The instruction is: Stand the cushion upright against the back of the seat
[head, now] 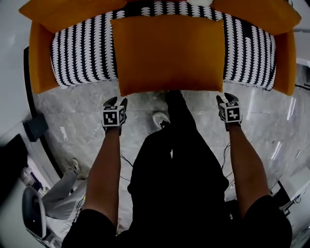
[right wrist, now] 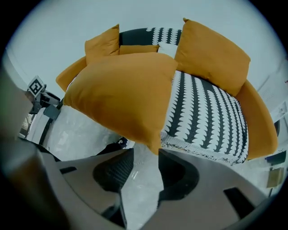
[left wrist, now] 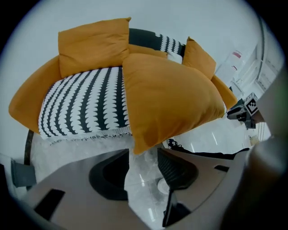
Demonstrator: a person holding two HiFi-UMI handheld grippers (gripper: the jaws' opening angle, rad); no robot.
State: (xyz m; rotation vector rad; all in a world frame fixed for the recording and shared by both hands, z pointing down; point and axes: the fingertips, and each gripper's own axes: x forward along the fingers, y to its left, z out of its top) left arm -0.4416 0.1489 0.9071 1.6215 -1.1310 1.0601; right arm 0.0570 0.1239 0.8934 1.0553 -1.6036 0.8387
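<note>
Now the left claw (head: 115,100) and right claw (head: 227,98) gape empty just short of the cushion (head: 167,53); pinch its front corners evenly, then tip it back.

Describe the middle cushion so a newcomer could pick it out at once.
Find the orange sofa draped with a black-and-white patterned throw. Mid-seat lies a large plain orange cushion. Unlike the left corner cushion and right corner cushion at the back, it overhangs the seat's front edge.
</note>
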